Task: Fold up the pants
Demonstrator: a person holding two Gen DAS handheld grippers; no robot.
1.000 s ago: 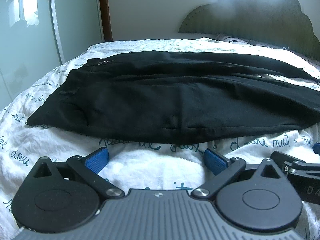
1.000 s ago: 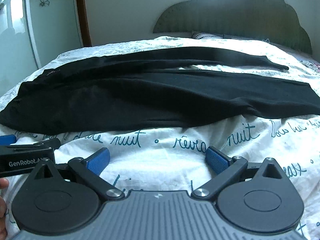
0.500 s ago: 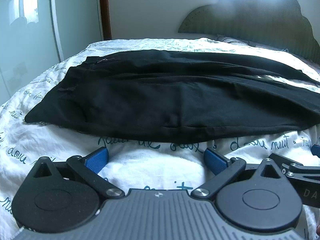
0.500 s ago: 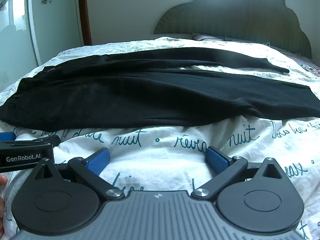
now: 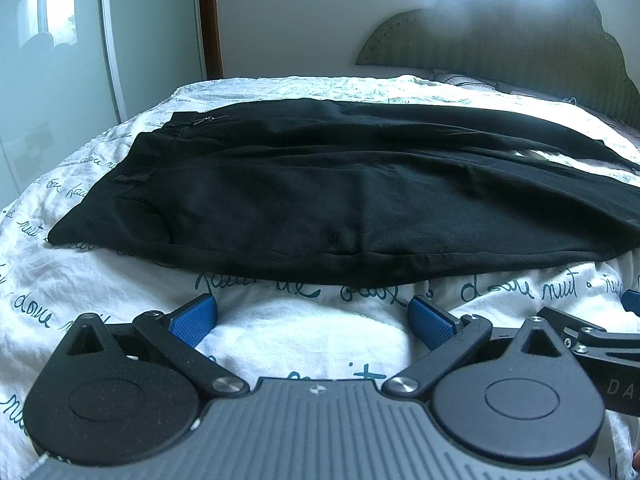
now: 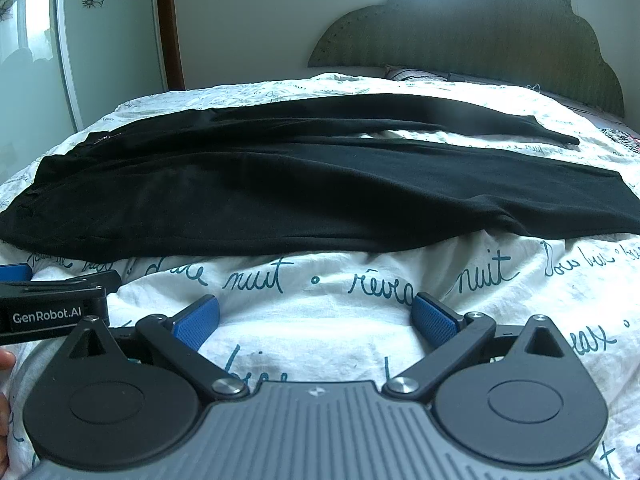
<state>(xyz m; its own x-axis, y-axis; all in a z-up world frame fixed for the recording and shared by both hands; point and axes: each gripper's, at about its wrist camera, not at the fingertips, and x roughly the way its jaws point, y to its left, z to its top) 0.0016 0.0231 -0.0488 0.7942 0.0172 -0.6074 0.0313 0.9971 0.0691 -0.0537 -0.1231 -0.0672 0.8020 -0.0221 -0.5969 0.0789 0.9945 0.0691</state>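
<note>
- The black pants point(image 5: 344, 200) lie spread flat across a bed, waistband toward the left, both legs running off to the right; the cloth looks soft and matte, with shallow creases and a rounded near hem.
- In the right wrist view the pants point(image 6: 304, 200) show their two legs parting toward the right, a wedge of white cover visible between them.
- A small metal zipper pull point(image 5: 208, 119) glints near the far waistband corner; a belt loop point(image 5: 130, 178) sits on the near side of the waist.
- The duvet cover point(image 5: 280, 332) is white, crinkled cotton-like fabric printed with teal cursive script.
- The left gripper point(image 5: 314, 316) hovers just short of the near edge of the pants, jaws spread wide with nothing between them; its blue fingertip pads point(image 5: 194, 318) are ribbed, the arms black, the body grey and ridged.
- The right gripper point(image 6: 316, 316) likewise stands with jaws wide apart and empty, over bare cover near the pants' edge, not touching them.
- The left gripper's side, labelled GenRobot.AI, shows at the left edge of the right wrist view.
- A scalloped, olive padded headboard point(image 6: 472, 36) rises behind the bed, ribbed vertically, backlit by a bright window.
- A glossy sliding wardrobe door point(image 5: 52, 60) with flower decals stands to the left.
</note>
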